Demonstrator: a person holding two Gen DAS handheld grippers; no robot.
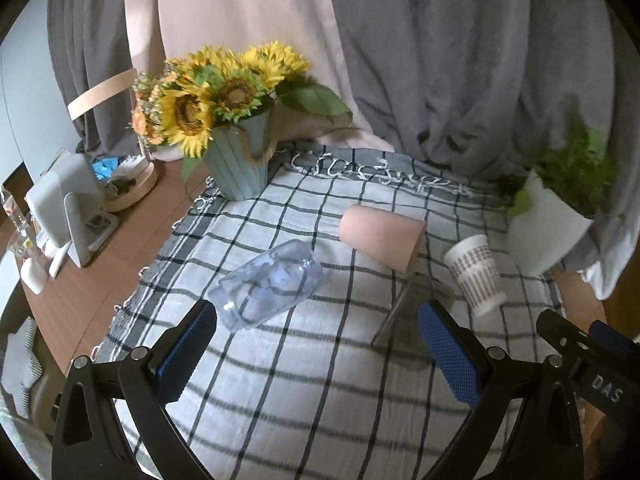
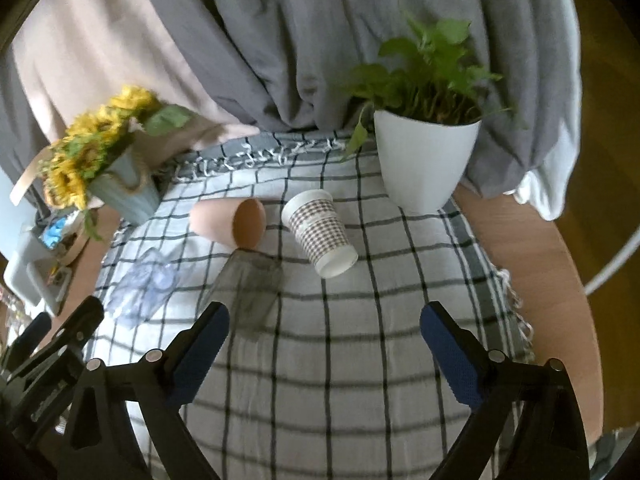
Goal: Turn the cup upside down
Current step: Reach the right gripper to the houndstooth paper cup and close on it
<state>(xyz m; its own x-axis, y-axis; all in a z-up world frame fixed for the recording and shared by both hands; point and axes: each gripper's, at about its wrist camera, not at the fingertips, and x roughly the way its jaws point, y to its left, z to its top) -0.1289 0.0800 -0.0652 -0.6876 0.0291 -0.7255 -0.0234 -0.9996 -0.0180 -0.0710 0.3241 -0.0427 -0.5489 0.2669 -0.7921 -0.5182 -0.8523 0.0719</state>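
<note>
Right wrist view: patterned paper cup [image 2: 319, 237] on its side, well beyond spread, empty right hand-held gripper [image 2: 325, 330].

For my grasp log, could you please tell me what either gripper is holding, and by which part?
Nothing is held. The left gripper and the right gripper are both open over the cloth, with only cloth between their fingers.
</note>
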